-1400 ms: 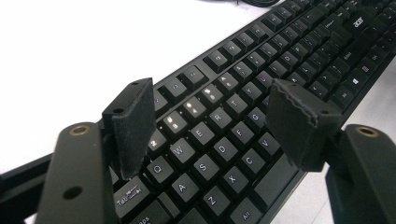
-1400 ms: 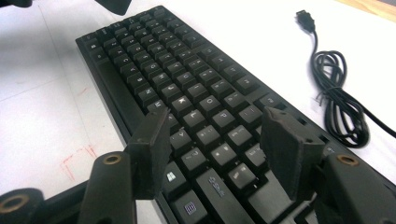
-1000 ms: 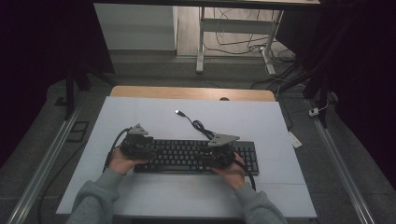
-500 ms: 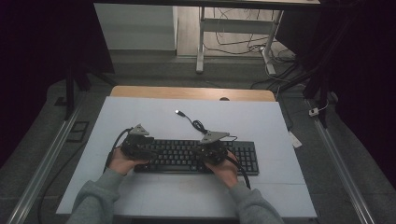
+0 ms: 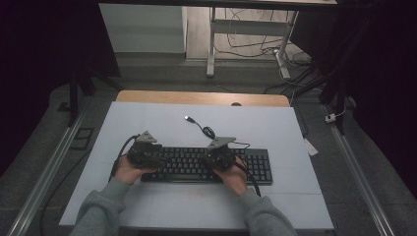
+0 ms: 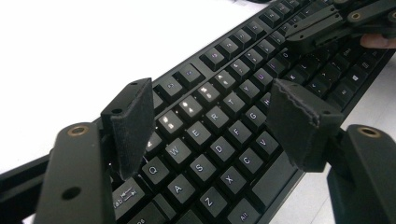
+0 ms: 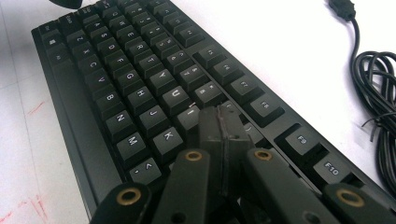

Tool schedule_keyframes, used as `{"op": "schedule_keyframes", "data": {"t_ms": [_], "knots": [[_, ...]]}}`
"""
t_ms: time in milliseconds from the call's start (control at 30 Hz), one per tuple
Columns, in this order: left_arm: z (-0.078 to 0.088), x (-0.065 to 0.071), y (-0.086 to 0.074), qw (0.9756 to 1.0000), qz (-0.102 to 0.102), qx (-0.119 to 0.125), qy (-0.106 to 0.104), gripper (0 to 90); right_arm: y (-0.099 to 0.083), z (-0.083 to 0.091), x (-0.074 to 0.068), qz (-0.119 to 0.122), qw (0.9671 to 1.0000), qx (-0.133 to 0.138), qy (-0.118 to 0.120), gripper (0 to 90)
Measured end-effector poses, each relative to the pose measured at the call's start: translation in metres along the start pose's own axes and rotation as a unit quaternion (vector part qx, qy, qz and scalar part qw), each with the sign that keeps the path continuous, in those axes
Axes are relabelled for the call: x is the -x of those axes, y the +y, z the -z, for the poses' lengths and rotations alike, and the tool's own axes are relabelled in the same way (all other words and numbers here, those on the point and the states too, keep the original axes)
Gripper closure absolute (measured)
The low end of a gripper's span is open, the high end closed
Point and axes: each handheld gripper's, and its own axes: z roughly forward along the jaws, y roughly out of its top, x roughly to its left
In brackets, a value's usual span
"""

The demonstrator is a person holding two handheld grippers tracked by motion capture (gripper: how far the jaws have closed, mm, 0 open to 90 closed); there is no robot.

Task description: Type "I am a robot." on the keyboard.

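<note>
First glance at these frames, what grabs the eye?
The black keyboard lying across the near middle of the white table, with both hands on it. The right gripper has its fingers pressed together, tips down among the keys by I and K, while the left gripper hangs open over the letter keys at the keyboard's left end. Behind the keyboard lies its coiled cable, unplugged.

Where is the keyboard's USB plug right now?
In the high view, the USB plug lies loose on the white table, beyond the keyboard, past its coiled cable, towards the middle.
</note>
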Motion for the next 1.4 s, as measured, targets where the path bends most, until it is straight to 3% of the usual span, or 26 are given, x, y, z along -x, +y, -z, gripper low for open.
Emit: {"op": "schedule_keyframes", "data": {"t_ms": [700,933,1233,1400], "knots": [[0.0,-0.001,-0.001,1.0,-0.001,0.0,-0.001,32.5,0.0,-0.005,-0.004,0.006,0.9999,0.002,-0.01,90.0],[0.003,-0.002,-0.001,1.0,0.001,0.003,0.001,32.5,0.001,0.008,-0.002,-0.003,0.9997,0.024,-0.003,90.0],[0.002,-0.002,-0.001,1.0,0.0,0.002,0.003,32.4,-0.008,0.032,0.003,-0.014,0.9992,0.037,-0.012,89.7],[0.002,-0.002,-0.001,1.0,0.0,0.002,0.004,32.4,-0.013,0.044,0.006,-0.02,0.9986,0.045,-0.021,72.1]]}}
